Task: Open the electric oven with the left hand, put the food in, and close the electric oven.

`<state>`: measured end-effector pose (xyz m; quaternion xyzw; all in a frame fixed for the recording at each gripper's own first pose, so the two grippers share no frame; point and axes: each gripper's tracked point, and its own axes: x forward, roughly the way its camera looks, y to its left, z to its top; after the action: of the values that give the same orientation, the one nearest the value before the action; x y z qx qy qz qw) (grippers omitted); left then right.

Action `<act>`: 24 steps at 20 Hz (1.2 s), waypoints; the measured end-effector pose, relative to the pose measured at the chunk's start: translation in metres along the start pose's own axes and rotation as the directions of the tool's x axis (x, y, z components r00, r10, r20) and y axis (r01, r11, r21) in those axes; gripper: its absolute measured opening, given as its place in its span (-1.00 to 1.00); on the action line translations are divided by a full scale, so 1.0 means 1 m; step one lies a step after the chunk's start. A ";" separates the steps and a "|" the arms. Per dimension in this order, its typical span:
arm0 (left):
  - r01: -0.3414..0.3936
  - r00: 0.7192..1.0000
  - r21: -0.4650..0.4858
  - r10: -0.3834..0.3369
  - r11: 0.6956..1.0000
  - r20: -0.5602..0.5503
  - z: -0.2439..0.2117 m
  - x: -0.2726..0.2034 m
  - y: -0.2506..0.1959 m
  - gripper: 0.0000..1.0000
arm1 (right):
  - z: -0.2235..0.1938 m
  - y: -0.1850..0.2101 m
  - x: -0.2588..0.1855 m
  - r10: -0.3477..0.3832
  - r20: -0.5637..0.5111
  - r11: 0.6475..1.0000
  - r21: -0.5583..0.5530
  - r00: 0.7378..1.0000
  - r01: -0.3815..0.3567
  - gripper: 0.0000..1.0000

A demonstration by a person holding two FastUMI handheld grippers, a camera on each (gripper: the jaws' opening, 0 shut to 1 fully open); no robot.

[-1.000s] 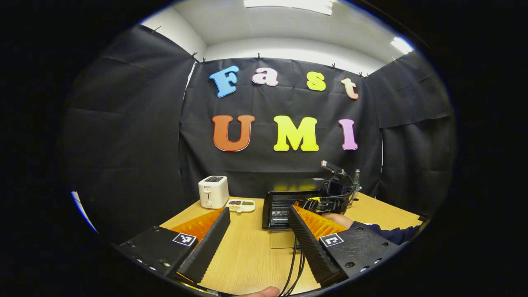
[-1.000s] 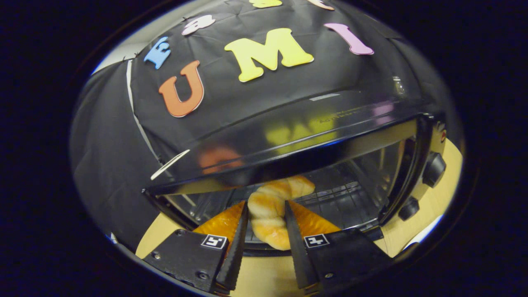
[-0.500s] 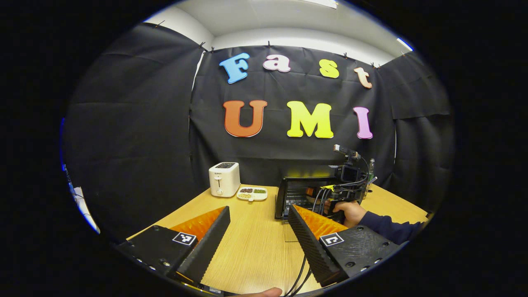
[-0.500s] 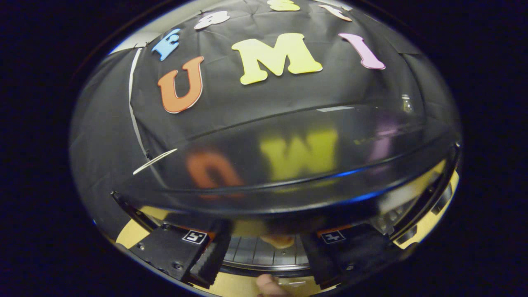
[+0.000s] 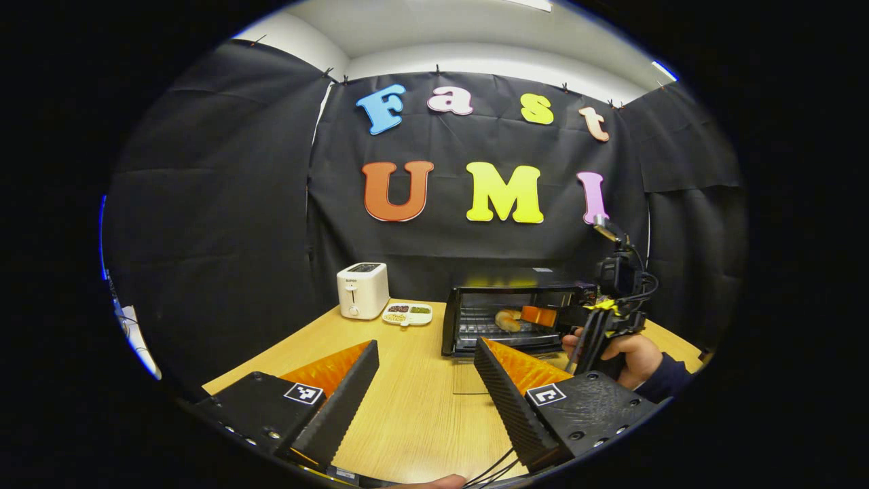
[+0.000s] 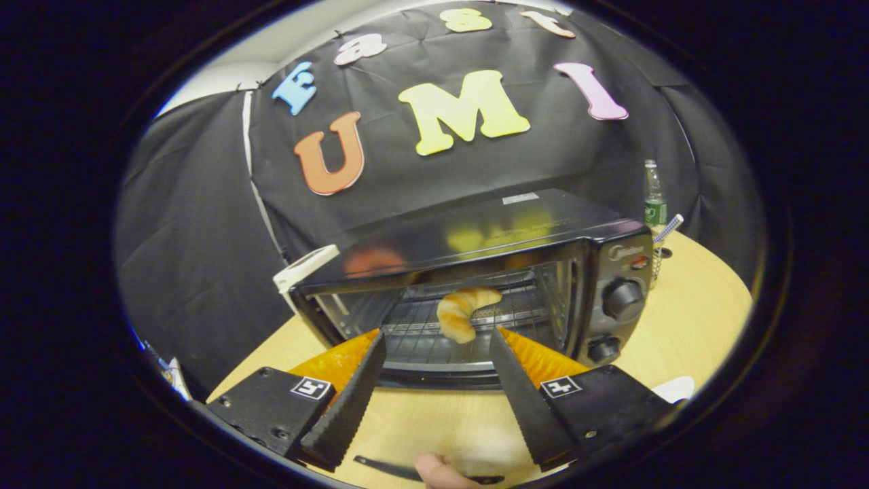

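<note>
The black electric oven point(image 6: 489, 238) stands on the wooden table point(image 5: 407, 407) with its glass door point(image 5: 470, 377) folded down flat. A croissant point(image 6: 461, 311) lies on the wire rack inside, also seen as the croissant point(image 5: 506, 319) through the oven point(image 5: 475, 299) mouth. My right gripper point(image 6: 436, 336) is open just in front of the opening, with nothing between its fingers and apart from the croissant. A hand point(image 5: 628, 350) holds that right gripper point(image 5: 543, 316) at the oven's right front. My left gripper point(image 5: 426, 345) hangs open over the table, well short of the oven.
A white toaster point(image 5: 363, 291) and a small divided snack tray point(image 5: 406, 314) sit at the back left of the table. A plastic bottle point(image 6: 654, 204) stands behind the oven's right side. Two oven knobs point(image 6: 623, 299) face front. Cables trail at the near edge.
The right gripper opened, left the croissant on the rack and drew back out of the oven. The left gripper stayed open, its view shifting only slightly.
</note>
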<state>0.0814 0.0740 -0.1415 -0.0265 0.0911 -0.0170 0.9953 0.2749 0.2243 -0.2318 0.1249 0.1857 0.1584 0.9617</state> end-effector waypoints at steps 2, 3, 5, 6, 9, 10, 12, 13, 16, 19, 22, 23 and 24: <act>0.010 1.000 -0.005 -0.010 1.000 -0.014 -0.006 0.001 -0.010 0.86 | 0.011 -0.007 -0.039 0.018 0.046 1.000 0.001 0.999 -0.018 0.92; 0.011 1.000 -0.009 -0.011 1.000 -0.025 -0.008 0.002 -0.016 0.86 | 0.017 -0.011 -0.058 0.026 0.071 1.000 -0.006 0.997 -0.026 0.92; 0.025 0.999 -0.019 -0.025 1.000 -0.035 -0.011 0.006 -0.030 0.86 | 0.033 -0.031 -0.098 0.001 0.128 1.000 -0.011 0.992 0.000 0.92; 0.037 0.998 -0.025 -0.038 0.999 -0.044 -0.014 0.009 -0.039 0.87 | 0.041 -0.041 -0.118 -0.009 0.156 1.000 -0.013 0.988 0.011 0.92; 0.088 0.995 -0.042 -0.090 0.995 -0.052 -0.020 0.019 -0.070 0.86 | 0.067 -0.073 -0.180 -0.046 0.247 0.999 -0.003 0.968 0.048 0.90; 0.103 0.993 -0.051 -0.105 0.993 -0.052 -0.024 0.023 -0.080 0.87 | 0.075 -0.085 -0.199 -0.063 0.275 0.998 0.002 0.959 0.065 0.90; 0.134 0.988 -0.070 -0.139 0.988 -0.074 -0.036 0.033 -0.098 0.87 | 0.082 -0.113 -0.233 -0.113 0.311 0.993 0.013 0.944 0.114 0.90; 0.149 0.984 -0.078 -0.156 0.986 -0.092 -0.045 0.037 -0.109 0.87 | 0.087 -0.119 -0.250 -0.121 0.328 0.992 0.011 0.937 0.125 0.90; 0.172 0.972 -0.073 -0.181 0.982 -0.147 -0.068 0.048 -0.135 0.87 | 0.095 -0.142 -0.296 -0.166 0.358 0.983 -0.014 0.919 0.183 0.90; 0.188 0.963 -0.055 -0.195 0.981 -0.184 -0.089 0.059 -0.152 0.87 | 0.099 -0.160 -0.333 -0.201 0.399 0.966 -0.071 0.895 0.248 0.90; 0.179 0.953 -0.031 -0.182 0.983 -0.241 -0.116 0.069 -0.161 0.87 | 0.104 -0.168 -0.360 -0.213 0.438 0.955 -0.097 0.873 0.281 0.90; 0.177 0.947 -0.022 -0.176 0.984 -0.267 -0.124 0.071 -0.164 0.87 | 0.104 -0.167 -0.365 -0.204 0.446 0.955 -0.103 0.871 0.277 0.90; 0.175 0.940 -0.014 -0.172 0.984 -0.295 -0.133 0.072 -0.168 0.87 | 0.104 -0.165 -0.369 -0.194 0.450 0.957 -0.109 0.872 0.270 0.90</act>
<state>0.1235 -0.1031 -0.2757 -0.0253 0.2358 -0.1089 0.9654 0.0339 -0.0751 -0.0706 0.0520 -0.0339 0.0246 0.9978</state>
